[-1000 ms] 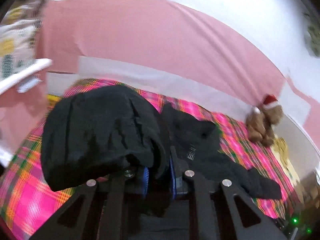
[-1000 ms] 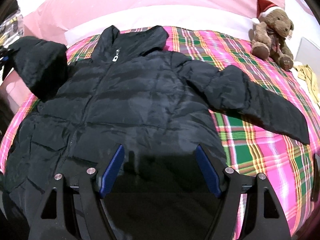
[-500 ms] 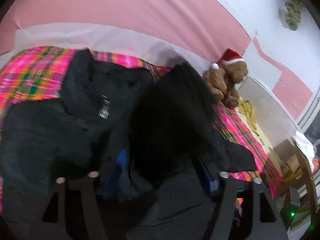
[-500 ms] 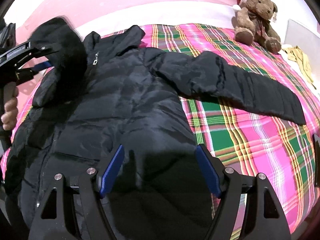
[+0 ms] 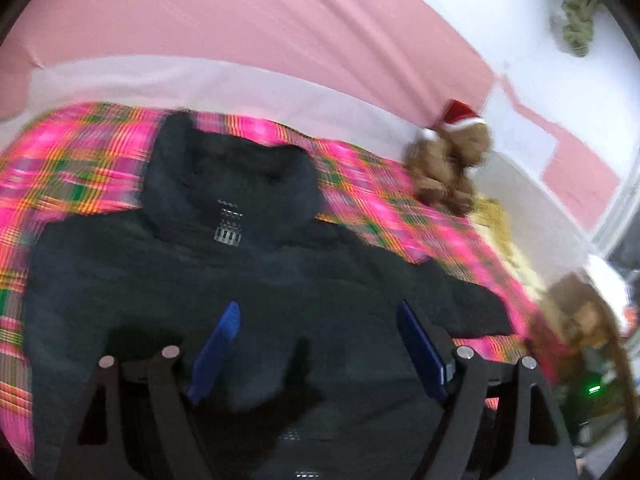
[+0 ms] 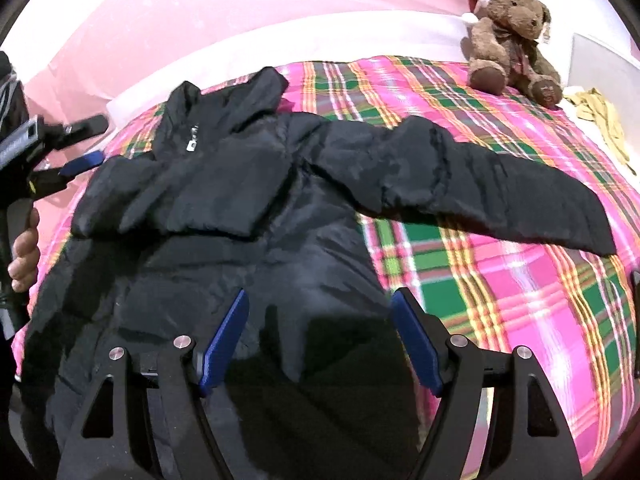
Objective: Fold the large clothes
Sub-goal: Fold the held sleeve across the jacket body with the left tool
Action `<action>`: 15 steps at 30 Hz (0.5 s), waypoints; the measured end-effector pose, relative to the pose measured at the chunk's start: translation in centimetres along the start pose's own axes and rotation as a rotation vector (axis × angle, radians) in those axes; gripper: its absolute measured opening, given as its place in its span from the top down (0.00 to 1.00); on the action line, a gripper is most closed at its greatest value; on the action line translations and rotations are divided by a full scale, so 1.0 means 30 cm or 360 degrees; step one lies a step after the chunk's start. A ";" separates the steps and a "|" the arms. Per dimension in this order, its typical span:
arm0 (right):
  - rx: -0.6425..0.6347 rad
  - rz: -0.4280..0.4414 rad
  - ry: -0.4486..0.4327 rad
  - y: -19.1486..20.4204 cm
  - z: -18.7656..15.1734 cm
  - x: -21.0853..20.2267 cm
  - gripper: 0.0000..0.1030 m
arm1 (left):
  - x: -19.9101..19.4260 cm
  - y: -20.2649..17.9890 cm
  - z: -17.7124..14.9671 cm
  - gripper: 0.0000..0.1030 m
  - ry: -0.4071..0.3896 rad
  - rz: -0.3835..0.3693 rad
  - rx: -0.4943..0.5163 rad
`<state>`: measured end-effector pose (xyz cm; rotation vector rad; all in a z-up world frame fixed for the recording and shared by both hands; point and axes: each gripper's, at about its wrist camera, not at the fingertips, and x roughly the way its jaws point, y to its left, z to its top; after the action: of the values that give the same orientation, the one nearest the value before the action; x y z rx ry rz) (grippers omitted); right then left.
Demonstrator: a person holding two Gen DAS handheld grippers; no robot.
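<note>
Blue pads line both pairs of jaws, and both pairs stand wide apart with nothing pinched between them. The left gripper (image 5: 316, 344) has just been opening; in its own view only the black puffer jacket (image 5: 256, 280) shows beyond and beneath the gap, and neither pad presses on the cloth. Seen from the right wrist view, that same gripper sits at the left edge, clear of the jacket and just beside its shoulder, with the person's hand (image 6: 25, 256) wrapped round the grip below it. The right gripper (image 6: 320, 340) hovers over the lower body of the jacket, its pads spread either side of a bare stretch of dark quilting and gripping none of it.

Outward from the jaws, the jacket lies flat on its back on the pink, green and yellow plaid bedspread (image 6: 500, 280), collar toward the far edge of the bed and zip pull showing at the neck. One sleeve (image 6: 192, 196) lies folded in across the chest. The other sleeve (image 6: 480, 188) stretches straight out over the plaid toward the right of the picture.

Farther off, a brown teddy bear (image 6: 508, 36) in a red Santa hat sits at the far corner of the bed against the pink wall (image 5: 240, 32), well apart from the jacket. A crumpled yellow cloth (image 6: 600, 116) lies just beside the bear.
</note>
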<state>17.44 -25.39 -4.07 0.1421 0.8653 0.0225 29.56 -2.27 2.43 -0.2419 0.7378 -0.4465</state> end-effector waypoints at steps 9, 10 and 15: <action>-0.0135 0.0108 0.0065 0.153 0.152 0.205 0.52 | 0.071 0.484 -0.024 0.22 0.0146 0.0544 -0.0220; -0.0143 0.0109 0.0085 0.162 0.168 0.241 0.52 | 0.078 0.515 -0.049 0.22 0.0158 0.0529 -0.0257; -0.0157 -0.0005 0.0178 0.157 0.270 0.445 0.53 | 0.063 0.497 -0.096 0.22 0.0141 0.0503 -0.0224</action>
<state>32.43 -20.63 -8.38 0.0472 0.9738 0.0710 33.36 9.79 -6.19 -0.2333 0.8788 -0.1052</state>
